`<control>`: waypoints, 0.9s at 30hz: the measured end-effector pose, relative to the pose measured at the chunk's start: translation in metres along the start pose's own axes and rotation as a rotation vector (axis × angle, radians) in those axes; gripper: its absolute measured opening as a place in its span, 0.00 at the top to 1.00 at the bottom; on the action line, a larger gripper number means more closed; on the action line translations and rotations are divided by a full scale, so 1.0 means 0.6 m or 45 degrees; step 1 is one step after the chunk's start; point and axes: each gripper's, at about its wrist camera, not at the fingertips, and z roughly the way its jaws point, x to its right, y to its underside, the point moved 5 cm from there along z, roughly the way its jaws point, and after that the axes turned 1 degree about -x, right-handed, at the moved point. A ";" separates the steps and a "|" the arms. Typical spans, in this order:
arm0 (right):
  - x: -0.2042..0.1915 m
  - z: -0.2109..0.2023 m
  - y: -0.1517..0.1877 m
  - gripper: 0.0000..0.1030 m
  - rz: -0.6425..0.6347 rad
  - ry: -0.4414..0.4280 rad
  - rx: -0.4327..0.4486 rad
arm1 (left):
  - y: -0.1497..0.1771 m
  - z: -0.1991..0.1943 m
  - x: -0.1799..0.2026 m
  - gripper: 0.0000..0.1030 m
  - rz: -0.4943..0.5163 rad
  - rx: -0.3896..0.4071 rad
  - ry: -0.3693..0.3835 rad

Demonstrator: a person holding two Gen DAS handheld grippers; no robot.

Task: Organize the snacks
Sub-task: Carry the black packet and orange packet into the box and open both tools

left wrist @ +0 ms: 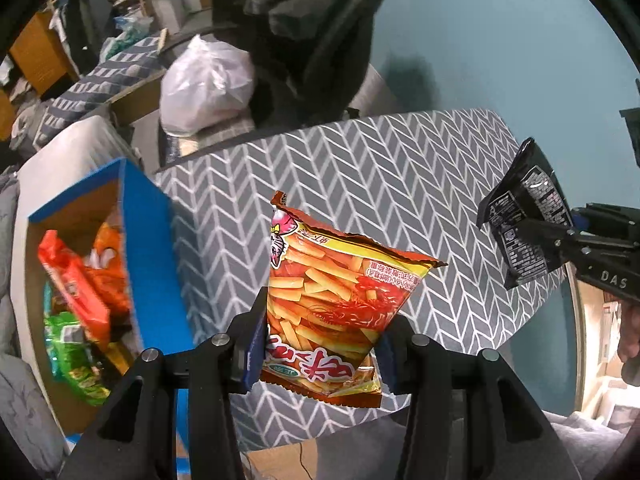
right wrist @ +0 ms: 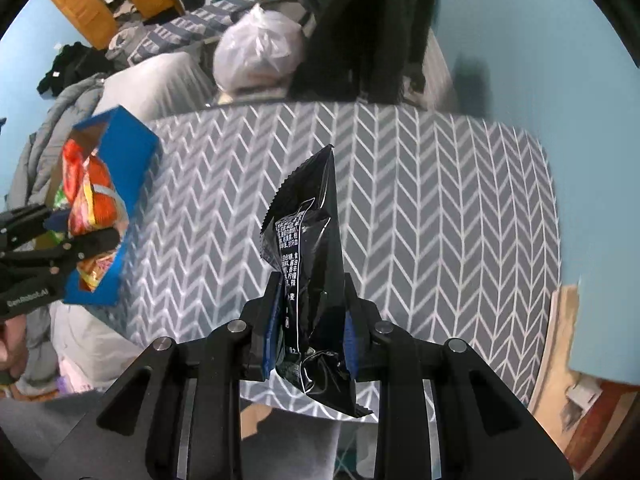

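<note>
The left gripper (left wrist: pixel 320 336) fingers clamp one glossy orange crinkled snack bag (left wrist: pixel 336 304) above the chevron-patterned worktop (left wrist: pixel 400 184). The right gripper (right wrist: pixel 310 320) fingers pinch one black foil packet (right wrist: pixel 316 264). One blue cardboard box (left wrist: pixel 152 248) at the worktop's left edge holds several snack packets.

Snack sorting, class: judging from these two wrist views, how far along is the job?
Done: several packets, orange and green, already lie in the blue box. In hand: the left tongs grip an orange shrimp-stick packet, and the right tongs pinch a black packet, both above the herringbone tablecloth. Left: both packets go in the box; no others show on the cloth.
</note>
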 end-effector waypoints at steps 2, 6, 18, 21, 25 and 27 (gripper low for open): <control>-0.020 -0.009 -0.018 0.76 -0.019 -0.010 0.015 | -0.001 -0.013 -0.018 0.55 -0.019 0.011 -0.010; -0.063 -0.017 -0.045 0.76 -0.065 -0.032 0.030 | -0.001 -0.040 -0.055 0.55 -0.063 0.037 -0.032; -0.223 -0.007 -0.109 0.76 -0.281 -0.141 0.040 | 0.032 -0.098 -0.168 0.55 -0.239 0.090 -0.090; -0.261 -0.004 -0.121 0.76 -0.331 -0.167 0.043 | 0.045 -0.103 -0.191 0.55 -0.281 0.092 -0.104; -0.308 0.002 -0.136 0.76 -0.394 -0.203 0.040 | 0.062 -0.111 -0.227 0.55 -0.339 0.098 -0.126; -0.333 0.007 -0.141 0.76 -0.426 -0.218 0.036 | 0.072 -0.115 -0.245 0.55 -0.369 0.099 -0.135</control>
